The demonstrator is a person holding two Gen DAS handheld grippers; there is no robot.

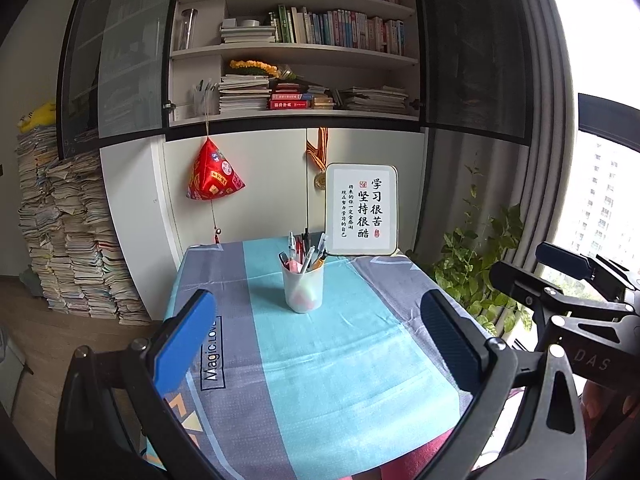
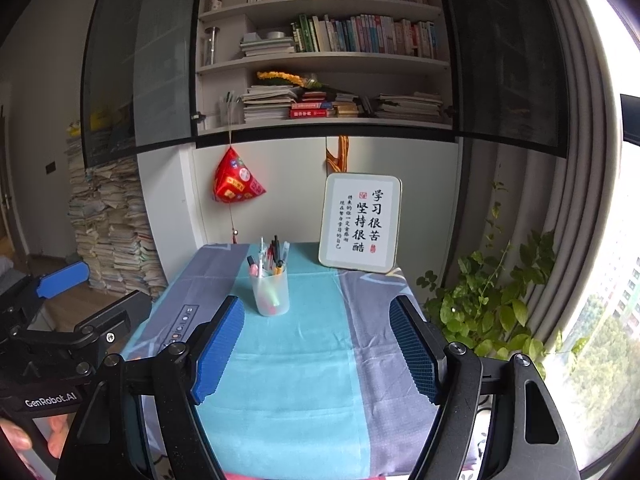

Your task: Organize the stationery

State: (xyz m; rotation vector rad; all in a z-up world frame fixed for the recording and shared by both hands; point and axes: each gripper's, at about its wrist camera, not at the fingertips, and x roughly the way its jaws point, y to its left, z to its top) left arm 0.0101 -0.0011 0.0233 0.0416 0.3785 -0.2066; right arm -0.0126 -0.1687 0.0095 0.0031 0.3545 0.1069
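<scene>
A translucent white pen cup (image 1: pixel 303 290) stands near the far middle of the table on the teal stripe of the cloth; it also shows in the right wrist view (image 2: pixel 272 294). Several pens and markers (image 1: pixel 306 250) stand upright in it, seen too in the right wrist view (image 2: pixel 270 256). My left gripper (image 1: pixel 320 344) is open and empty, above the near part of the table, well short of the cup. My right gripper (image 2: pixel 316 354) is open and empty, also short of the cup. Each gripper shows at the edge of the other's view.
A framed calligraphy sign (image 1: pixel 362 210) leans at the table's back right. The table wears a teal and grey cloth (image 1: pixel 340 380). A potted plant (image 2: pixel 492 312) stands right of the table by the window. Stacks of papers (image 1: pixel 68 236) stand left; a bookshelf (image 1: pixel 296 40) hangs behind.
</scene>
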